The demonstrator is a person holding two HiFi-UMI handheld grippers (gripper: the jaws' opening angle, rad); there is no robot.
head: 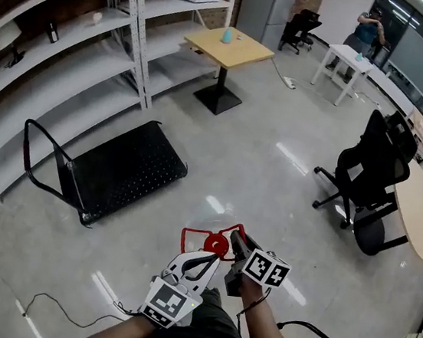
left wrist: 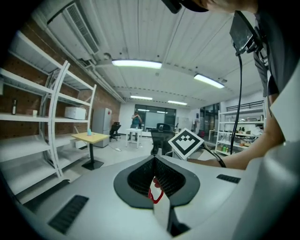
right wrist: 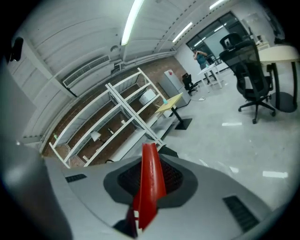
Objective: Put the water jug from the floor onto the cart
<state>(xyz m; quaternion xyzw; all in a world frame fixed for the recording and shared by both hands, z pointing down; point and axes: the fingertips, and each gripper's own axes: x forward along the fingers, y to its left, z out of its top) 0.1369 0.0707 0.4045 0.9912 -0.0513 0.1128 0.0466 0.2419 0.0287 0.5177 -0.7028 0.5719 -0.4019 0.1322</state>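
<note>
Both left gripper (head: 211, 259), right gripper (head: 236, 240) fingers (right wrist: 174, 179) clamped on red jug handle (right wrist: 151, 178); cart (head: 126, 169) well apart.

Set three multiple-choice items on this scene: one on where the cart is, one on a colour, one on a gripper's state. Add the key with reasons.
1. Where is the black cart?
A. On the floor beside the white shelving
B. On a tabletop
C. Folded against a wall

2. What colour is the jug handle between the jaws of the right gripper?
A. Blue
B. Red
C. Green

3. How do the jaws of the left gripper stand?
A. Wide apart, nothing between
B. Closed on a black cable
C. Closed on a red part

Key:
1 A: the head view shows it lying on the floor next to the shelf posts.
2 B: the right gripper view shows a red strip between the pads.
3 C: the left gripper view shows the pads together, pinching a thin red piece.
</note>
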